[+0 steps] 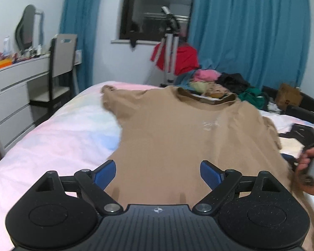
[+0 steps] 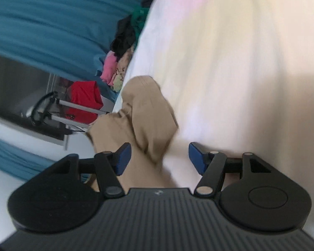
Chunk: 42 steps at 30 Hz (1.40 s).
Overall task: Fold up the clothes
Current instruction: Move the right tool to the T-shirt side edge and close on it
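Observation:
A tan T-shirt [image 1: 178,129] lies spread front up on the bed [image 1: 62,136], its collar at the far end. My left gripper [image 1: 158,164] is open just above the near hem, with tan cloth under both blue pads and nothing pinched. A person's hand [image 1: 312,167] holds the right gripper's handle at the shirt's right edge. The right wrist view is rolled sideways and blurred. There my right gripper [image 2: 160,148] is open. A bunched tan sleeve [image 2: 144,115] reaches in between its fingers, close to the left one, and the pads do not press on it.
A pile of mixed clothes [image 1: 219,81] lies beyond the collar. A red garment [image 1: 184,58] hangs on a tripod by the window. A white desk [image 1: 14,79] and a chair [image 1: 60,62] stand left of the bed. Dark items [image 1: 303,131] lie at the right.

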{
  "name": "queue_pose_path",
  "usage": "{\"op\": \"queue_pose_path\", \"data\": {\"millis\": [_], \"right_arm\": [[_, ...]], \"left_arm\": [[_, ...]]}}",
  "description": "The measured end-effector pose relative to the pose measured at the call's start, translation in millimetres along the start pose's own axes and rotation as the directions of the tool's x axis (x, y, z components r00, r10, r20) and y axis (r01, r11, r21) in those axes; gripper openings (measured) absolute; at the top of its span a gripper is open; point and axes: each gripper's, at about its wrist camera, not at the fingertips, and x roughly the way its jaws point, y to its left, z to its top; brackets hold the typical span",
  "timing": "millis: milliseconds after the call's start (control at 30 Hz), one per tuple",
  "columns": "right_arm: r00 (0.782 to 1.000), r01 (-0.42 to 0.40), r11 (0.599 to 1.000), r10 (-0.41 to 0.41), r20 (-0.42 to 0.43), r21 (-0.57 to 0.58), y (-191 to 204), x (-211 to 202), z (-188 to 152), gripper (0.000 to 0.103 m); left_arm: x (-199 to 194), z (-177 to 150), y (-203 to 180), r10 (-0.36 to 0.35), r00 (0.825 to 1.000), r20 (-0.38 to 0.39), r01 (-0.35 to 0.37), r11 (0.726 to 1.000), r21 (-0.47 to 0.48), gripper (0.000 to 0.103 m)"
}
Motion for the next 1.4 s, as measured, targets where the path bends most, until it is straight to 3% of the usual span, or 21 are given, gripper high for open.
{"op": "queue_pose_path", "data": {"millis": [133,167,200,267,367,533,633,767,833,867,900,967,1100,1400], "right_arm": [[0.998,0.010,0.996,-0.004,0.061,-0.094,11,28,4,0.056],[0.998,0.015,0.993,-0.007,0.067,-0.120,15,32,3,0.048],[0.997,0.023,0.989,-0.013,0.071,-0.145,18,36,3,0.032],[0.997,0.041,0.983,-0.029,0.069,-0.179,21,41,2,0.012],[0.992,0.049,0.986,-0.029,0.125,-0.162,21,29,12,0.008],[0.963,0.088,0.988,-0.053,0.265,-0.123,15,-4,38,0.007],[0.959,0.075,0.996,-0.057,0.278,-0.053,-2,-15,51,0.008],[0.978,0.000,0.997,-0.017,0.208,0.080,-28,-12,53,0.014],[0.984,-0.036,0.994,0.017,0.179,0.106,-33,-12,49,0.034],[0.984,-0.066,0.992,0.046,0.173,0.110,-34,-11,45,0.055],[0.982,-0.100,0.990,0.083,0.168,0.100,-33,-11,41,0.067],[0.982,-0.126,0.991,0.120,0.146,0.036,-21,-6,31,0.075],[0.993,-0.093,0.992,0.098,0.068,-0.080,1,23,19,0.078],[0.992,-0.001,0.941,0.044,0.121,-0.337,50,81,25,0.077]], "left_arm": [[13,0,-14,-0.045,0.999,0.006,0.045,0.998,0.032,0.090],[16,-1,-17,-0.048,0.999,0.011,0.047,0.998,0.051,0.090],[19,-3,-20,-0.043,0.999,0.009,0.043,0.997,0.066,0.090],[27,-5,-26,-0.031,1.000,0.003,0.031,0.995,0.094,0.090],[33,-7,-24,-0.029,0.999,-0.017,0.030,0.996,0.084,0.090],[31,-5,-17,-0.029,1.000,-0.010,0.030,0.998,0.059,0.090],[28,-4,-15,-0.034,0.999,0.000,0.033,0.998,0.054,0.090],[27,-6,-15,-0.033,0.999,0.000,0.033,0.998,0.059,0.090],[26,-6,-15,-0.032,0.999,-0.001,0.033,0.998,0.055,0.090],[26,-6,-15,-0.035,0.999,-0.002,0.035,0.998,0.052,0.090],[25,-7,-15,-0.037,0.999,-0.003,0.037,0.998,0.048,0.090],[24,-7,-15,-0.040,0.999,-0.004,0.040,0.998,0.044,0.090],[20,-10,-13,-0.042,0.999,-0.003,0.042,0.998,0.043,0.090],[37,-7,-16,-0.050,0.999,-0.007,0.050,0.998,0.031,0.090]]}}
